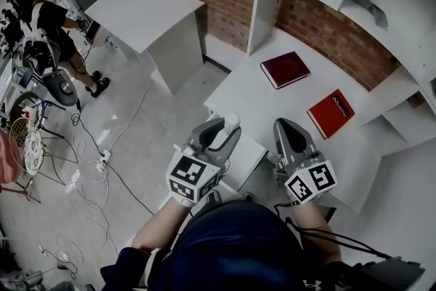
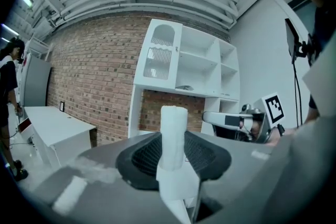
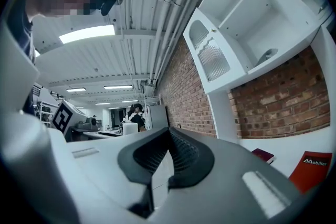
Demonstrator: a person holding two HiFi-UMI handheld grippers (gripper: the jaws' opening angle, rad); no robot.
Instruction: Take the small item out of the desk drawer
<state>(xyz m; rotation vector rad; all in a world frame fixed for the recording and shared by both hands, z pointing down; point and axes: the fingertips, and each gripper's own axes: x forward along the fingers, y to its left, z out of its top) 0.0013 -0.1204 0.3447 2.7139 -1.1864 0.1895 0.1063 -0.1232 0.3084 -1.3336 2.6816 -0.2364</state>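
My left gripper (image 1: 228, 126) is shut on a small white cylinder (image 1: 232, 120), which stands upright between its jaws above the desk's front left corner. In the left gripper view the cylinder (image 2: 173, 126) sticks up past the black pads (image 2: 144, 157). Just below it the white drawer (image 1: 248, 159) stands pulled out from the desk (image 1: 272, 105). My right gripper (image 1: 290, 130) hovers beside it over the desk's front edge; in the right gripper view its jaws (image 3: 169, 140) are shut with nothing between them.
On the desk lie a dark red book (image 1: 285, 69) and a bright red book (image 1: 330, 112). White shelving (image 1: 381, 24) rises behind against a brick wall. A second white table (image 1: 143, 10), a person (image 1: 48, 17) and floor cables (image 1: 102, 160) are to the left.
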